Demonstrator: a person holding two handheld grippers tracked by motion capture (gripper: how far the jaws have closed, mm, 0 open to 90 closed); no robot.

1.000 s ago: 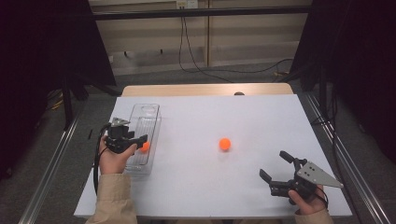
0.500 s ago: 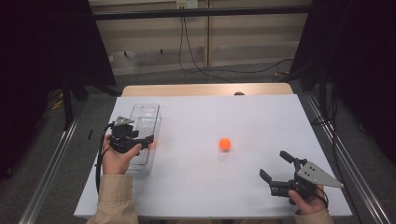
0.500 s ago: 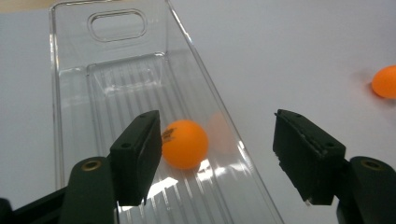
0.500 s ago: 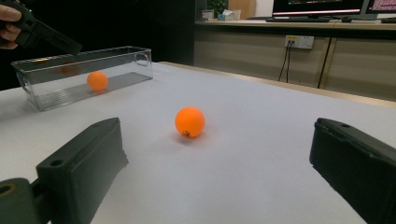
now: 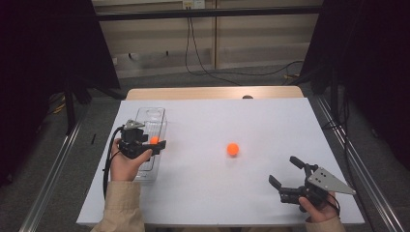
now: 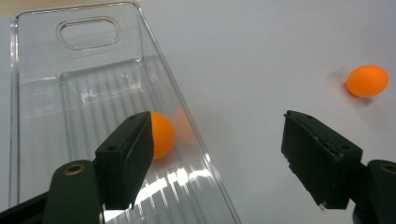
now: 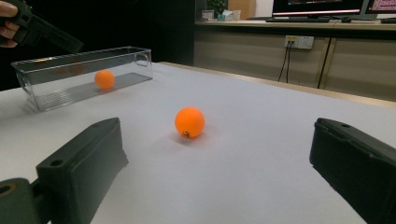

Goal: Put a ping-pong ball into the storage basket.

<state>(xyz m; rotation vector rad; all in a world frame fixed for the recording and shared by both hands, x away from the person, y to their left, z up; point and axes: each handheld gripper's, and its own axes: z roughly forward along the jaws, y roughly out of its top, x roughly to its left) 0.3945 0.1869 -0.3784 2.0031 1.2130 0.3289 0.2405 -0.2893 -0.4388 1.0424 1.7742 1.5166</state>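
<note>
1. The place looked like a lab or test room rather than a home.
2. A white table (image 5: 208,193) stood inside a metal frame (image 5: 48,164), with dark curtains (image 5: 43,58) at left and right.
3. Cables (image 5: 203,53) ran across the far floor below a wall socket (image 5: 189,4).
4. Monitors (image 7: 317,5) sat on a far desk (image 7: 299,25).

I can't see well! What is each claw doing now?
Left claw: open, just been opening, orange ball lies in the tray.
Right claw: open, empty.
</note>
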